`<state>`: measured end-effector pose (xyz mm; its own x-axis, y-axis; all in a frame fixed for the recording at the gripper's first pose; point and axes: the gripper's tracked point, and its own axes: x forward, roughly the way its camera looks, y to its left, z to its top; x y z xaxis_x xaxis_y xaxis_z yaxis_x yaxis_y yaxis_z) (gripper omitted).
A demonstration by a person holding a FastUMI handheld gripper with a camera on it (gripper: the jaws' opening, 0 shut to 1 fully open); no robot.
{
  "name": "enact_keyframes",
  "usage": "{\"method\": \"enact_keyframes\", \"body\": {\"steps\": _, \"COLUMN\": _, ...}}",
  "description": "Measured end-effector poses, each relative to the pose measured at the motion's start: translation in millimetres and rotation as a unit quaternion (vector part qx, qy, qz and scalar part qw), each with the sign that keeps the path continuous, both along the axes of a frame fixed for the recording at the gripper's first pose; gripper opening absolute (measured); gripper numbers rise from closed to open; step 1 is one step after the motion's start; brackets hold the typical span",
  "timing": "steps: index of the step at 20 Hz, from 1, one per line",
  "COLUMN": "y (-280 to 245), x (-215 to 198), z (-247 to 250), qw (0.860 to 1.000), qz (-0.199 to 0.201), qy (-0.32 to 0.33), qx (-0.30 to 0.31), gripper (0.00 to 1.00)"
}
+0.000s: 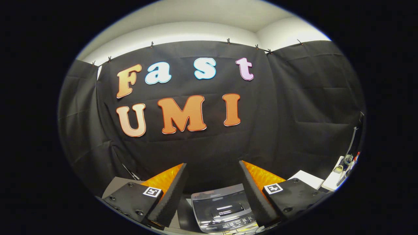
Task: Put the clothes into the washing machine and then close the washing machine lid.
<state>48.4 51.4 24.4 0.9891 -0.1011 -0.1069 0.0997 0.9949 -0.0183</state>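
Tongs [213, 192] are held apart and empty above the washing machine [222, 209], its glossy lid [219, 205] seemingly closed, no clothes seen.

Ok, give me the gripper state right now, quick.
Gripper: open, fingers spread wide with nothing between them, held above the washing machine, whose glass lid looks down.
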Motion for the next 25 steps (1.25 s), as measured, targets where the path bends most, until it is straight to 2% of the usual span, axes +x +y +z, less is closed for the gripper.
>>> {"method": "enact_keyframes", "body": {"steps": 7, "y": 6, "x": 7, "z": 0, "qw": 1.0, "qz": 0.001, "qy": -0.003, "qx": 0.001, "gripper": 0.98}}
{"method": "enact_keyframes", "body": {"steps": 16, "y": 8, "x": -12, "z": 40, "qw": 0.999, "qz": 0.006, "qy": -0.039, "qx": -0.022, "gripper": 0.98}}
{"method": "enact_keyframes", "body": {"steps": 25, "y": -2, "x": -23, "z": 36, "qw": 0.999, "qz": 0.01, "qy": -0.044, "qx": 0.005, "gripper": 0.98}}
